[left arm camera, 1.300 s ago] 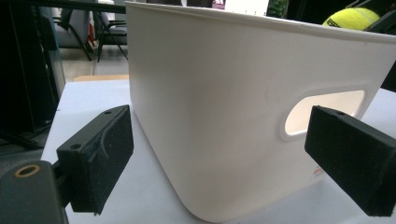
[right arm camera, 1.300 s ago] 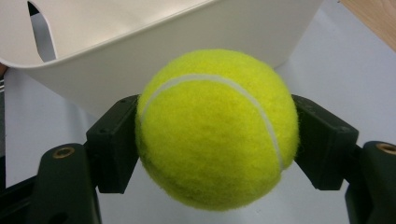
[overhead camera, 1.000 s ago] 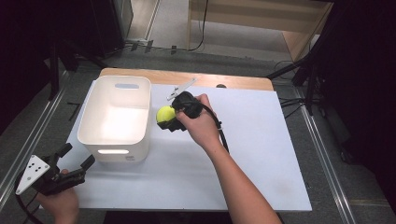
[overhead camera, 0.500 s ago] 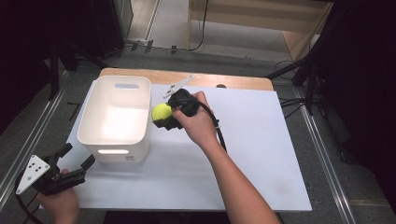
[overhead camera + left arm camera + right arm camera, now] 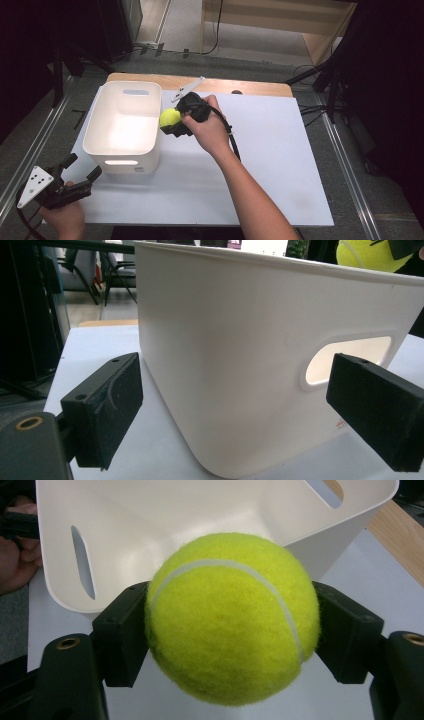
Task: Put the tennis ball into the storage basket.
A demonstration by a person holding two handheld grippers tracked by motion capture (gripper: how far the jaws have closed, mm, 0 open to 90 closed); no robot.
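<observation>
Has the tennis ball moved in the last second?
Yes. In the high view the tennis ball, held in the right tongs, has shifted left, closer to the white bin's right rim.

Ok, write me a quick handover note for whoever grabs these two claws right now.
Right claw: shut on the fuzzy yellow-green tennis ball, lifted beside the right rim of the white rectangular plastic bin.
Left claw: open, holding nothing, near the bin's front left corner, off the white table board.
Done: ball picked up.
Left: probably carry it over the rim and release it inside; the bin looks empty.
</observation>
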